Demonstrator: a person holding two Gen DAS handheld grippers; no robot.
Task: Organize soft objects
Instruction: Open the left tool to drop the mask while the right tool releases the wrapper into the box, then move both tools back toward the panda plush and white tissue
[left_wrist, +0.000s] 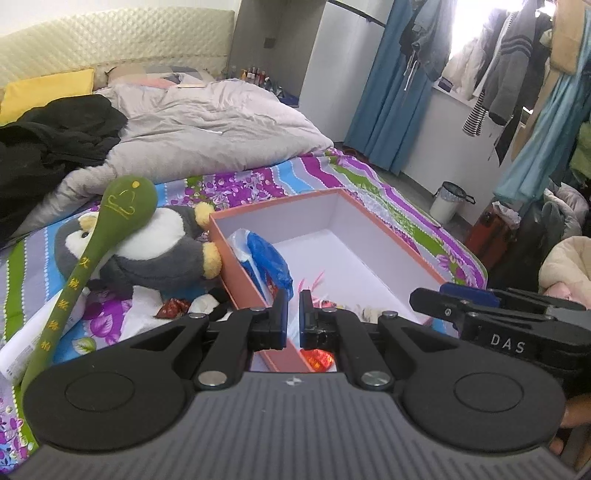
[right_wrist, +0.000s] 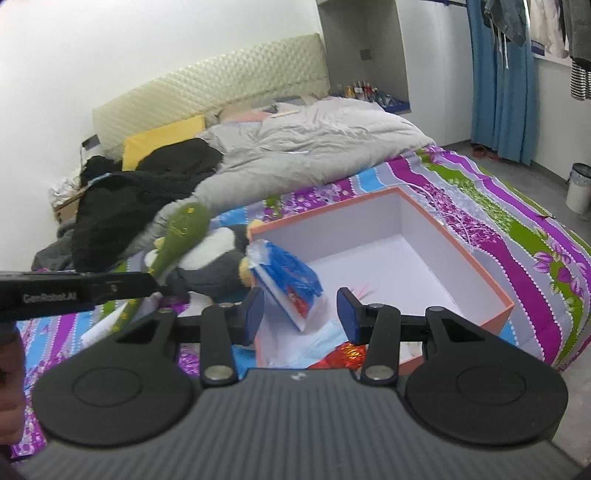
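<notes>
Clearly the penguin plush (left_wrist: 147, 251) on the bed, just left of the orange box (left_wrist: 236, 273), is light and squashy; its grey belly offers the best hold. Both tools hover near the box, angled downward: the left tool (left_wrist: 293, 317) is closed and empty, while the right tool (right_wrist: 301, 314) stands half open, gripping nothing.

place: home bedroom | evidence: bed (left_wrist: 332, 177), duvet (left_wrist: 207, 122), hanging clothes (left_wrist: 509, 66)

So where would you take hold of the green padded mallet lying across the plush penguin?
Grip the green mallet on its slim handle, just below the bulbous head, coming from above with the jaws across the shaft. The handle slopes up over the plush penguin, so that stretch looks lifted off the bedsheet, leaving finger room.
</notes>
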